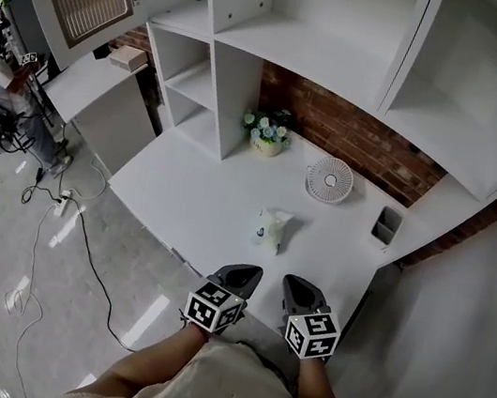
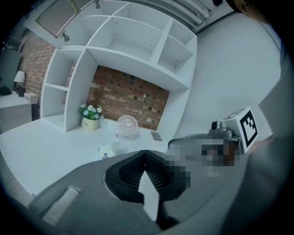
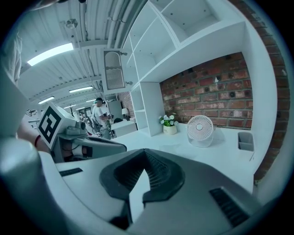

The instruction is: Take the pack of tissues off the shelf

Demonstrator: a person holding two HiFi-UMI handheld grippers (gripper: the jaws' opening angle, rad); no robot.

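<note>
On desk (image 1: pixel 194 195), tissue pack (image 1: pixel 271 230) — left gripper (image 1: pixel 248 274), right gripper (image 1: pixel 296 287) closed, empty.

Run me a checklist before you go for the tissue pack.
1. Sight of the tissue pack: ok, it lies on the white surface ahead of both grippers.
2. Empty left gripper: ok, jaws together on nothing.
3. Empty right gripper: ok, likewise.
4. Jaws open for a grasp: not ok, both shut.
5. Clear path: ok, the fan and flower pot stand farther back.
6. How the pack lies: cannot tell, too small.
</note>
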